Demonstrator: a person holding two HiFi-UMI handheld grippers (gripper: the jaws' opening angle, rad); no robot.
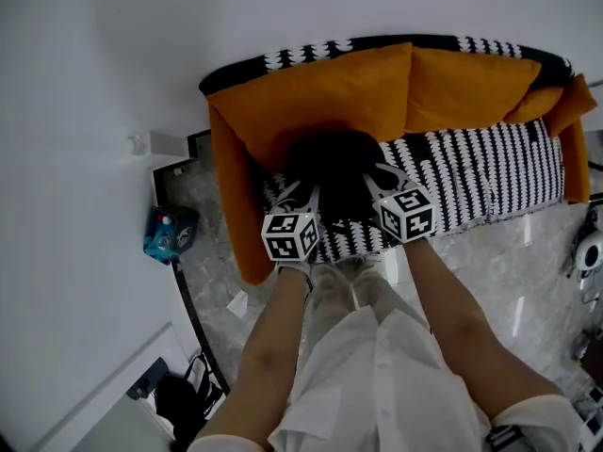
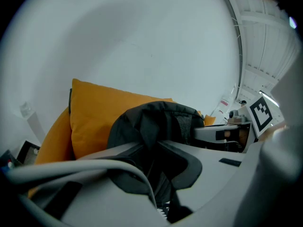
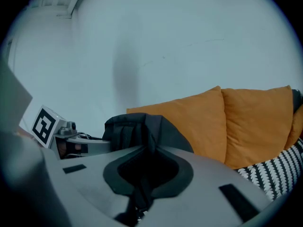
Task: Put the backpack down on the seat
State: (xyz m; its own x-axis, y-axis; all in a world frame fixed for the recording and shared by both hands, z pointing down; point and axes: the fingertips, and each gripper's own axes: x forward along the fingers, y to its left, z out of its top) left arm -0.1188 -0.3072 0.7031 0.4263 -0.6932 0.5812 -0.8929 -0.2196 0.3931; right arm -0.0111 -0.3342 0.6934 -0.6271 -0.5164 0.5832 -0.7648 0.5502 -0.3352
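At the frame's centre, the left gripper (image 1: 301, 199) and right gripper (image 1: 378, 181) are holding the backpack (image 1: 334, 163), fingers (image 2: 118, 151) closed on its fabric, apparently to stand it upright on the seat (image 1: 471, 168) against the cushion (image 1: 320, 92).

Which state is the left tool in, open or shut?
Shut on the backpack: the left tool has its jaws pressed together on a fold of dark fabric in the left gripper view.

No legible words or numbers. Marker cubes (image 1: 290, 235) (image 1: 407, 213) carry only black-and-white square patterns. Print on the blue packet (image 1: 168, 234) is too small to read.
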